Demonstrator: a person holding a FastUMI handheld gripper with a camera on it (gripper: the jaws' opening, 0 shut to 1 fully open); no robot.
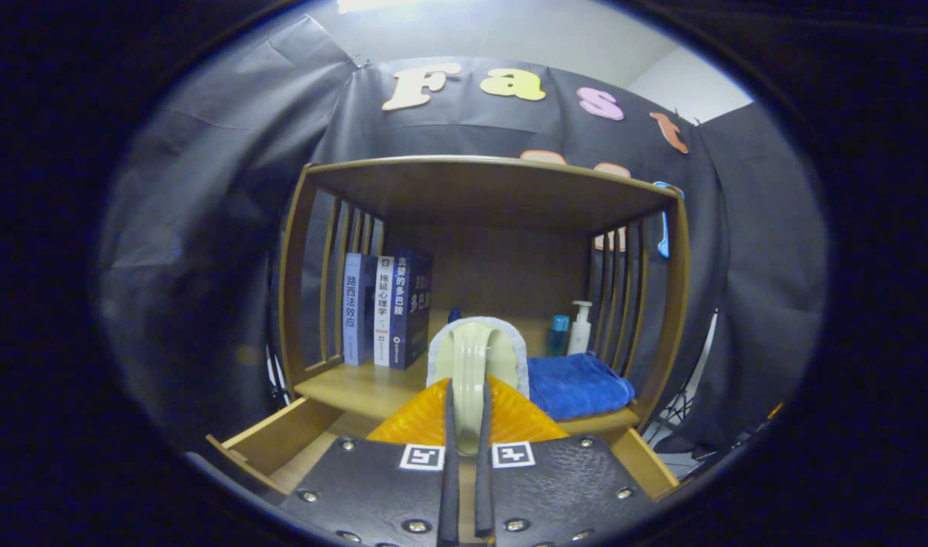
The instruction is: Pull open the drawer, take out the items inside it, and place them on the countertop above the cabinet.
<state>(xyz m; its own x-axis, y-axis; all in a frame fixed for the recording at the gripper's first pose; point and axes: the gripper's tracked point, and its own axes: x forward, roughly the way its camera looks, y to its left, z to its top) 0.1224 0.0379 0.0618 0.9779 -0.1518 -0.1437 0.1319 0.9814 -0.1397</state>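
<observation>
My gripper [467, 389] is shut on the cream handle of a brush [475, 349] with a pale fluffy rim, and both black fingers [448, 456] press its sides. The brush is held upright over the front edge of the wooden countertop [357, 387]. Below the fingers the drawer [281, 437] stands pulled open. Its side walls show to the left and right of the gripper, and my gripper body hides its inside.
On the countertop three books [387, 311] stand at the left, and a folded blue towel [578, 384] lies at the right. Behind the towel stand a white pump bottle [581, 327] and a small blue bottle [559, 332]. A slatted shelf top [494, 182] roofs the countertop.
</observation>
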